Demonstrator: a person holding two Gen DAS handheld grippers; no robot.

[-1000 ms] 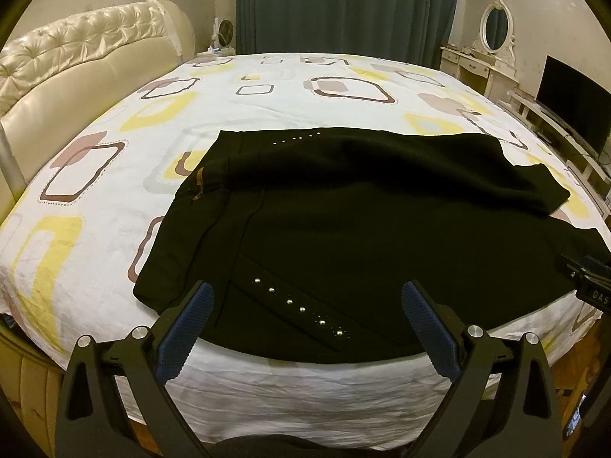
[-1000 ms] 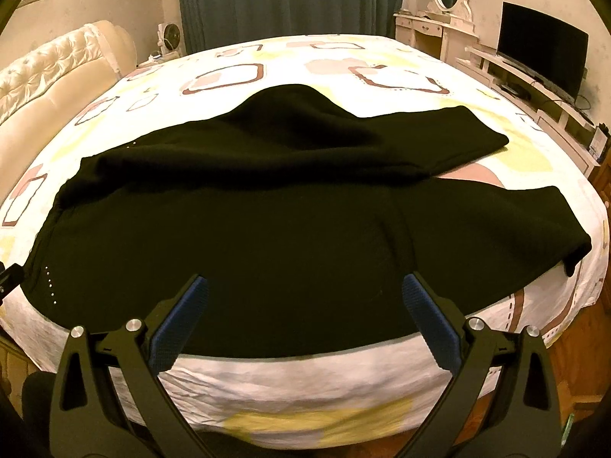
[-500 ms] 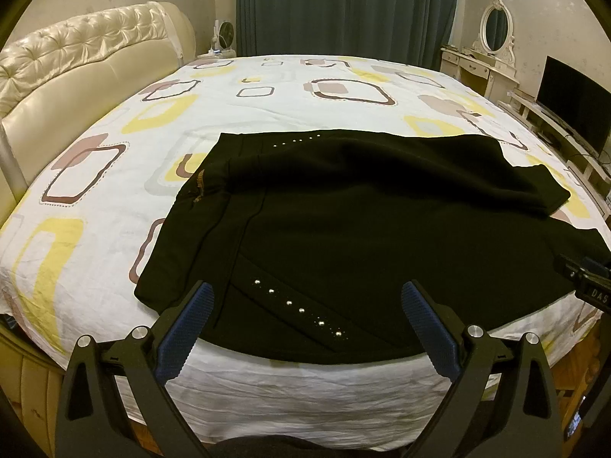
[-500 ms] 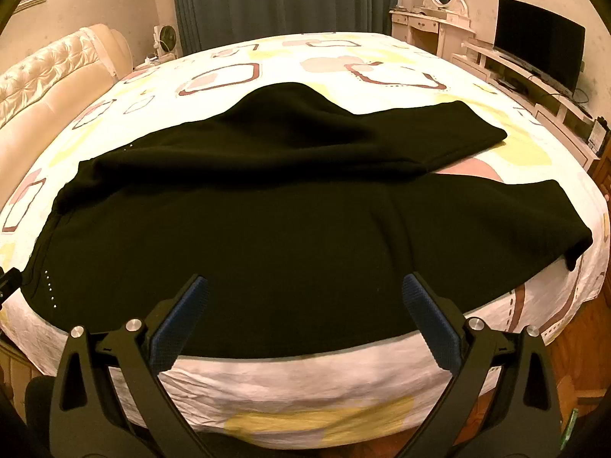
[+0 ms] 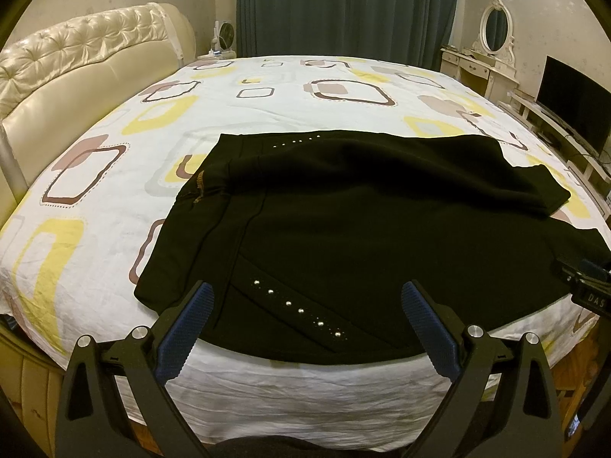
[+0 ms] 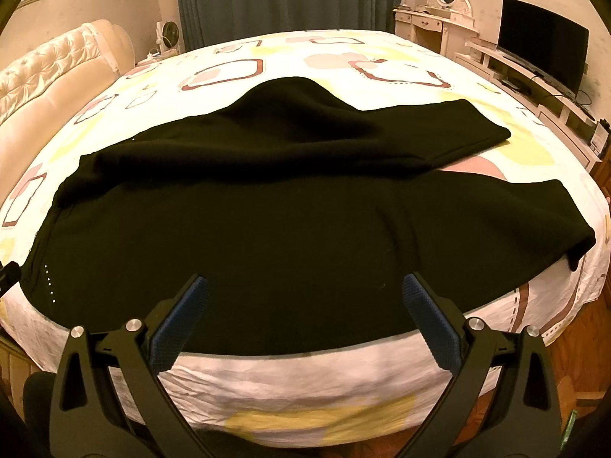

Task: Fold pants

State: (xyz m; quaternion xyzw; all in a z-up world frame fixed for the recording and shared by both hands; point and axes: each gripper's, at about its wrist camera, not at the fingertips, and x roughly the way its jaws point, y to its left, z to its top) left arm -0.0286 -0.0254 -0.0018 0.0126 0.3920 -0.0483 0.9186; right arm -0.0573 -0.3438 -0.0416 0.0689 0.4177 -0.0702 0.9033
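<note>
Black pants (image 5: 362, 229) lie spread on the bed near its front edge, waistband to the left, legs running right. A row of silver studs (image 5: 294, 309) marks the near pocket. In the right wrist view the pants (image 6: 267, 221) show two legs, the far one bunched, cuffs at the right. My left gripper (image 5: 305, 305) is open and empty, just above the front edge over the waist part. My right gripper (image 6: 305, 297) is open and empty over the near leg. The right gripper's tip shows at the right edge of the left wrist view (image 5: 584, 278).
The bed sheet (image 5: 114, 191) is white with yellow and brown squares. A cream tufted headboard (image 5: 76, 61) stands left. A dressing table with mirror (image 5: 492, 61) and a TV (image 5: 573, 91) stand right. Dark curtains (image 5: 343, 7) hang behind.
Both grippers have pulled back and risen slightly; the pants appear a little farther away. Both stay open. The pants have not moved.
</note>
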